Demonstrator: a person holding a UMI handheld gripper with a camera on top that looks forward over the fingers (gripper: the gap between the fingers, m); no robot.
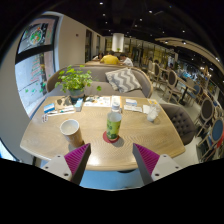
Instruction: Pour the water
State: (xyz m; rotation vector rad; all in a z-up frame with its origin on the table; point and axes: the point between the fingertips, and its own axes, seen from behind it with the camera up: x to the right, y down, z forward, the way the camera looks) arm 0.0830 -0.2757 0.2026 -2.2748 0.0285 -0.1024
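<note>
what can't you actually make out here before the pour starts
Gripper view only:
- Bottle: water level and cap state too small to tell.
- Paper cup: inside hidden by its rim and the viewing angle.
- Small items beyond the bottle on the table: too small to identify.
- Tongs: open, only the pads show; the rest is cut off below.

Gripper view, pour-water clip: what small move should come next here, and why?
Probably move forward toward the bottle and centre it between the fingers. The gripper is open and empty, short of the table; the bottle stands upright beyond the fingers, on a red coaster. The paper cup stands beside it, apart, ready for pouring.
</note>
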